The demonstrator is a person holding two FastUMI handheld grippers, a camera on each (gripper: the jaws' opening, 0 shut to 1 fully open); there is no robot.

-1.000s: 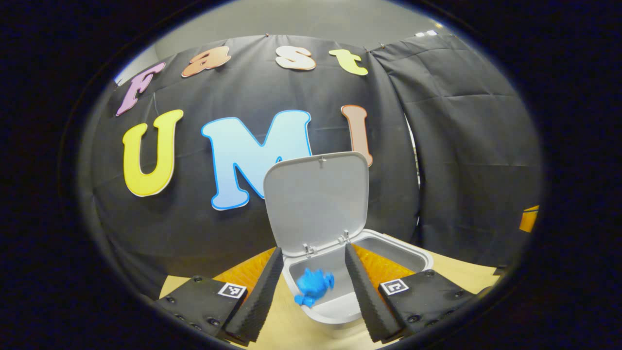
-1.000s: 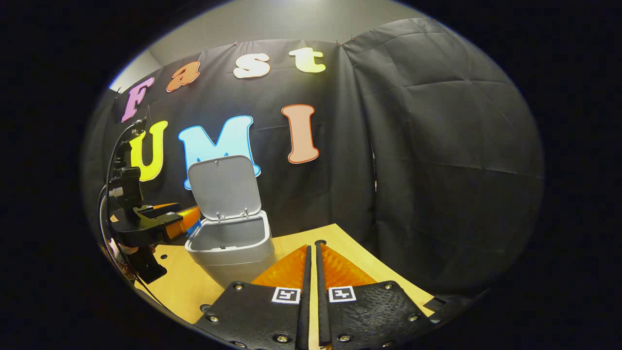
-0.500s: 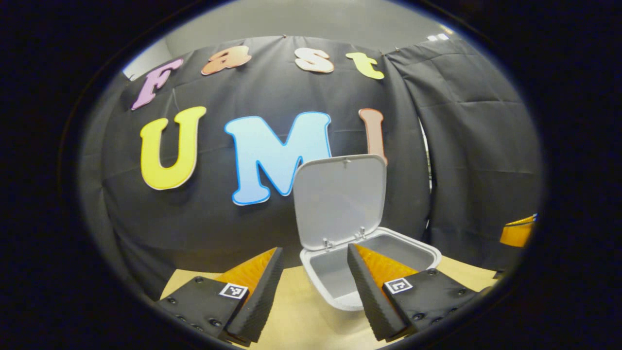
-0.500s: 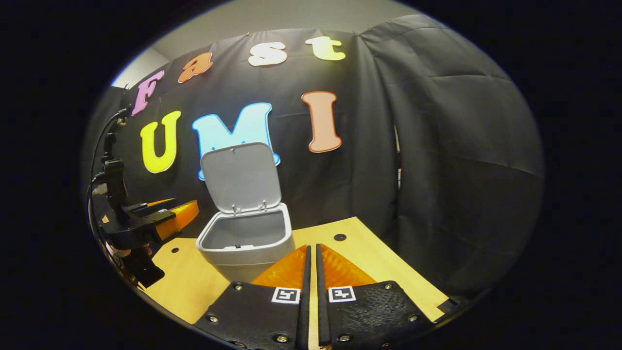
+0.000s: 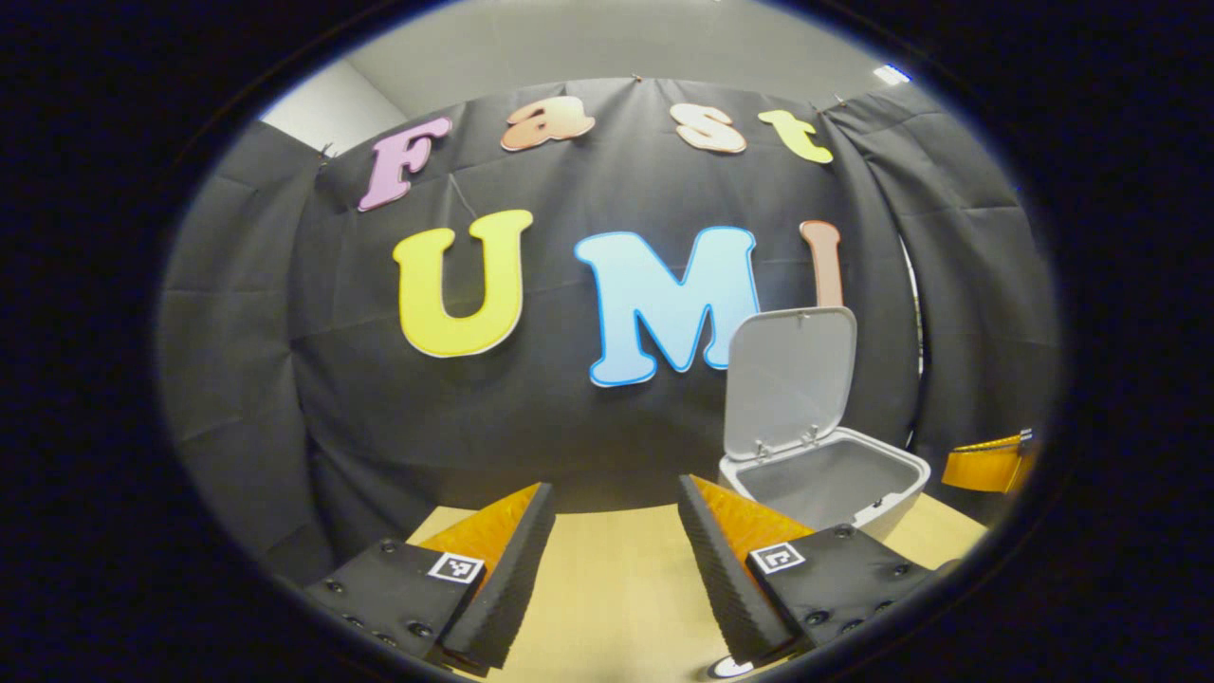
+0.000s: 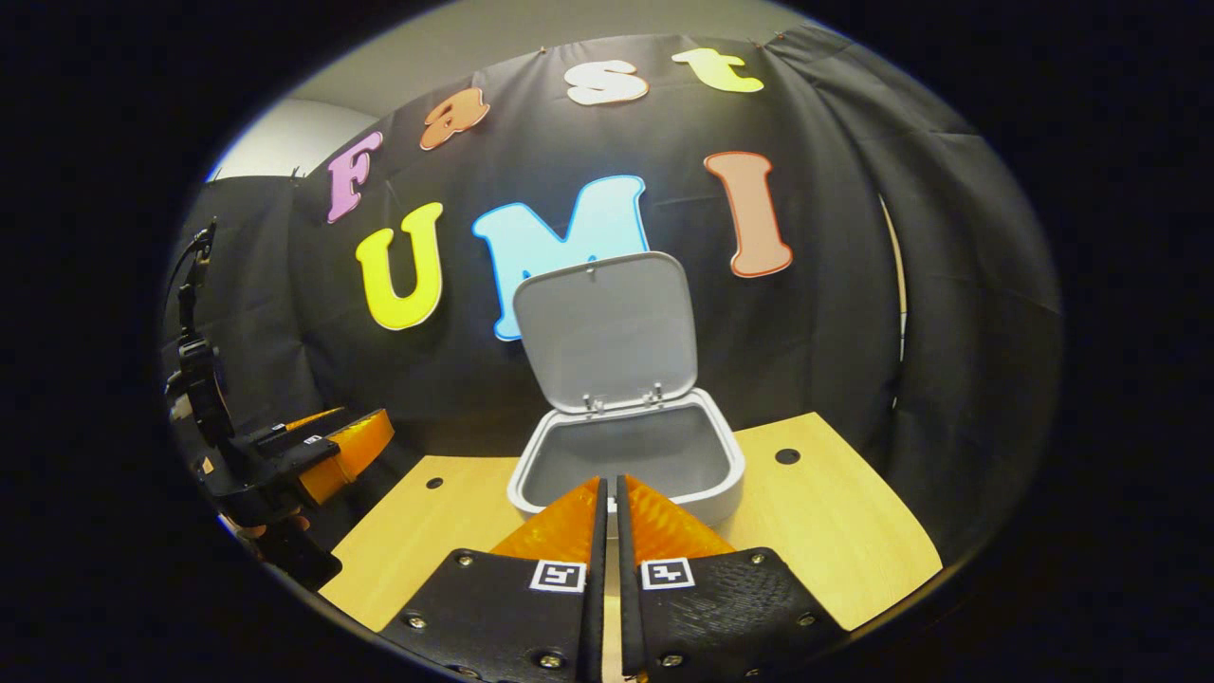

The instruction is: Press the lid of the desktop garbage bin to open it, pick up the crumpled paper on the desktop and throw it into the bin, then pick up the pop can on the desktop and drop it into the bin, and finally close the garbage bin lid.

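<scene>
On the desk (image 6: 835, 531), the bin (image 6: 626, 470) sits mid-table, lid (image 6: 607, 332) up. Left gripper (image 5: 607, 531) hangs released and empty beside it; right gripper (image 6: 607, 517) is clenched on nothing at the front rim. Paper probably inside, can unseen. Next: part the right fingers, then find the can; bare desk both sides, wall close behind.

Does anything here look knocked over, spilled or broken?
Nothing stands out. The bin sits upright on the table with its lid standing open, as the task needs. No spill or damage shows on the wood around it.
</scene>
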